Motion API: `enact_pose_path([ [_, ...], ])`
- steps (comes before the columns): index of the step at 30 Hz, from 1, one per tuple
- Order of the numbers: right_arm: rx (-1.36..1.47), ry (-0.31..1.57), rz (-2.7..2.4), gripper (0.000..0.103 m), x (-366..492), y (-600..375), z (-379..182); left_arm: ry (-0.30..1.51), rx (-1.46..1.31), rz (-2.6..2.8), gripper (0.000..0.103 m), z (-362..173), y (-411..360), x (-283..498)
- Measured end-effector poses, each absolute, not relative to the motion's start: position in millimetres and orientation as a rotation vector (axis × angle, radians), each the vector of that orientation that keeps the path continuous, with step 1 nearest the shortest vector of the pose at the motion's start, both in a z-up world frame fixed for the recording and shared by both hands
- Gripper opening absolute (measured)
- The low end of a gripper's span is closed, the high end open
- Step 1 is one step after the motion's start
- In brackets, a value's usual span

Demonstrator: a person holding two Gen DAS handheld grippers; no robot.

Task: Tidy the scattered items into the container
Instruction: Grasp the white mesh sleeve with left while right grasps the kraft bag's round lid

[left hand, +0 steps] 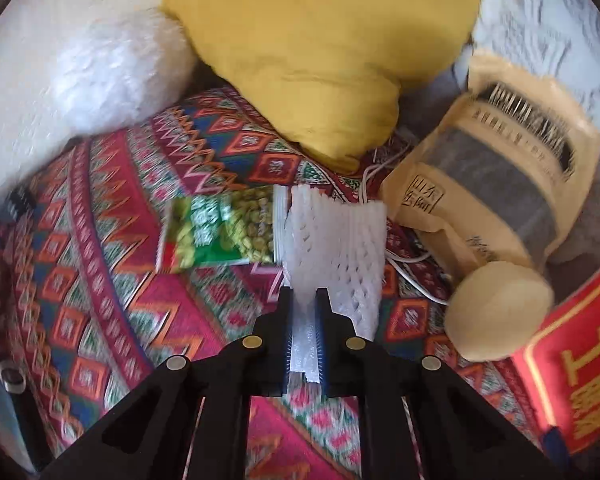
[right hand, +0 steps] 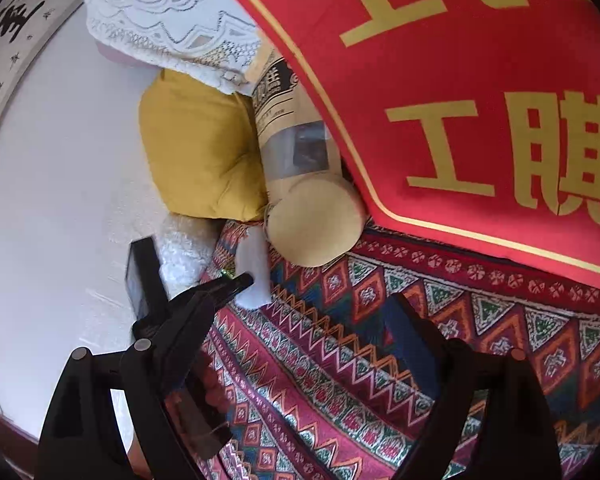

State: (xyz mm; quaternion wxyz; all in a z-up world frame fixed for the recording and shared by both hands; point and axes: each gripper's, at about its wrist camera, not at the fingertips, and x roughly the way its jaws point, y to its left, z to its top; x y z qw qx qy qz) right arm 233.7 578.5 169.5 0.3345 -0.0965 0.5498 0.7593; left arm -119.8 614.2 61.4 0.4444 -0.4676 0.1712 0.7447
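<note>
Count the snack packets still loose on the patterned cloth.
1: a green snack packet lies flat beside the white foam net pinched in the left tongs. Cushions could hide more.

Snack packet (left hand: 224, 232) lies left of foam net (left hand: 336, 248) on cloth (left hand: 112, 280).

Patterned woven cloth (left hand: 100, 280) w/ red, orange, green zigzags & diamonds is the landmark. Yellow cushion (left hand: 320, 52) sits at its far edge. White fluffy pillow (left hand: 112, 76) just left of the cushion, also on cloth's edge. Red cushion (right hand: 480, 100) w/ gold characters lies on cloth's right side. White lace fabric (right hand: 160, 12) beyond the cloth, behind yellow cushion.
</note>
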Motion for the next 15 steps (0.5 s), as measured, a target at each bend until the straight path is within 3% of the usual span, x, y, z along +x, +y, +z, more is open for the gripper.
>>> enact_pose_path([
  [5,-0.231,1.535,1.96,0.087,239.7,581.1,156.3,0.199,-1.199,1.882,0.007,92.0,473.8,-109.4],
  [10,-0.247,1.475,2.003,0.088,231.5,577.5,160.9,0.098,-1.291,1.978,0.007,94.6,288.9,-77.4],
  [12,-0.292,1.291,2.001,0.101,217.7,578.8,170.7,0.047,-1.362,2.01,0.007,90.2,221.6,-64.1],
  [15,-0.444,0.771,2.048,0.102,168.6,582.4,196.3,0.001,-1.412,2.102,0.007,87.0,136.9,-41.4],
])
